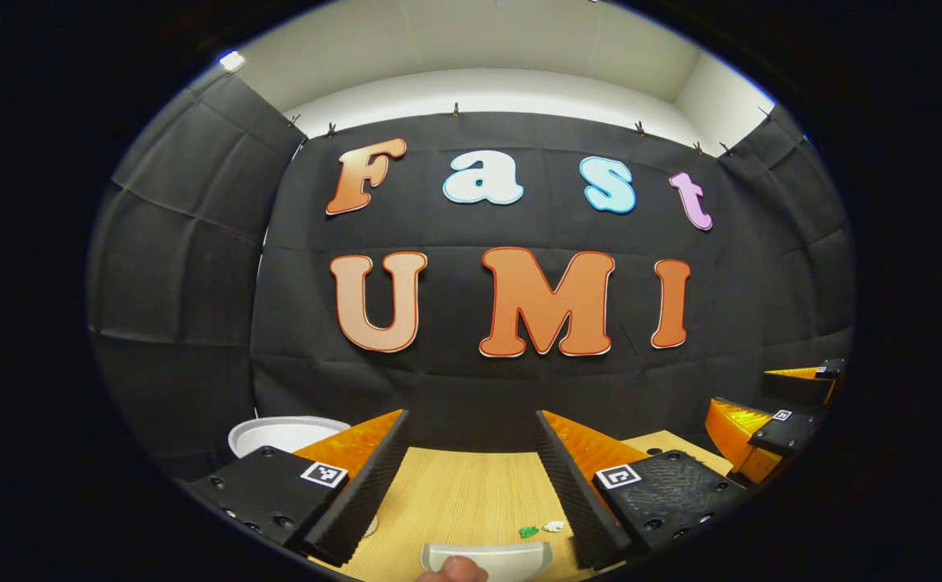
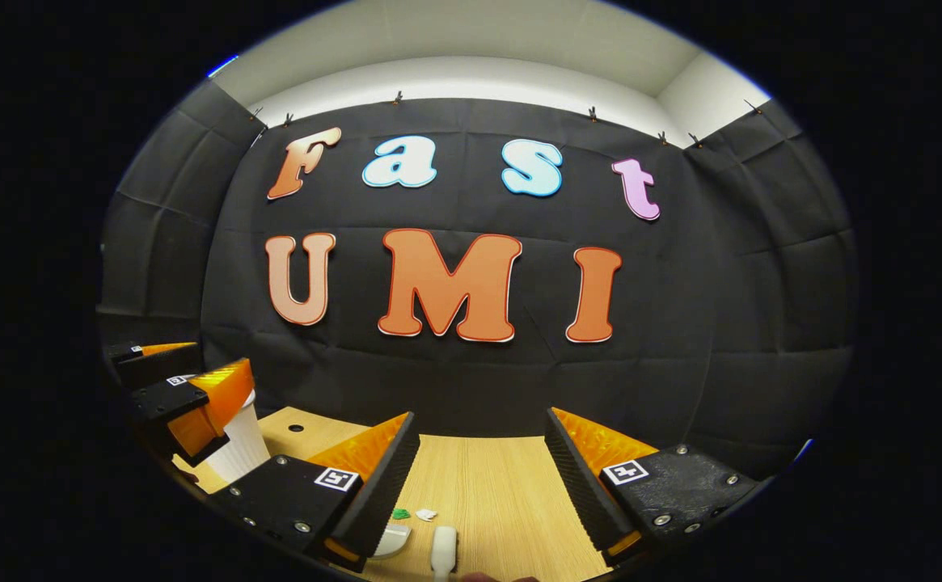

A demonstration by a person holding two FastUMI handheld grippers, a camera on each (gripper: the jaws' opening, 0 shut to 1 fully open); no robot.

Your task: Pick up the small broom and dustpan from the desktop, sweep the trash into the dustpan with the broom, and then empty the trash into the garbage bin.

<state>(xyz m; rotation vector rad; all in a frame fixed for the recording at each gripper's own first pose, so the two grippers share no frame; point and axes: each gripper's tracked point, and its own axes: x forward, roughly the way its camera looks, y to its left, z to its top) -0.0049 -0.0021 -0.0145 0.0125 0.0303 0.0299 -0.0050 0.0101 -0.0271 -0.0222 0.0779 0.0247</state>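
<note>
My left gripper (image 1: 471,424) is open above the wooden desktop (image 1: 454,493), holding nothing. Low between its fingers lies a pale curved dustpan (image 1: 487,556), with a person's fingertip (image 1: 454,571) at its near edge. Small green trash (image 1: 529,531) and white trash (image 1: 553,526) lie just beyond it. My right gripper (image 2: 480,422) is also open and empty. Below it sit the green scrap (image 2: 400,513), the white scrap (image 2: 426,513), a white rounded piece that looks like the dustpan (image 2: 394,540), and a white oblong handle, probably the broom (image 2: 444,550).
A white bin (image 1: 285,432) stands at the desk's far left, against the black wall. In the right gripper view the bin (image 2: 236,449) sits behind the left gripper (image 2: 175,388). The right gripper (image 1: 774,408) shows at the right edge. A small hole (image 2: 296,428) marks the desktop.
</note>
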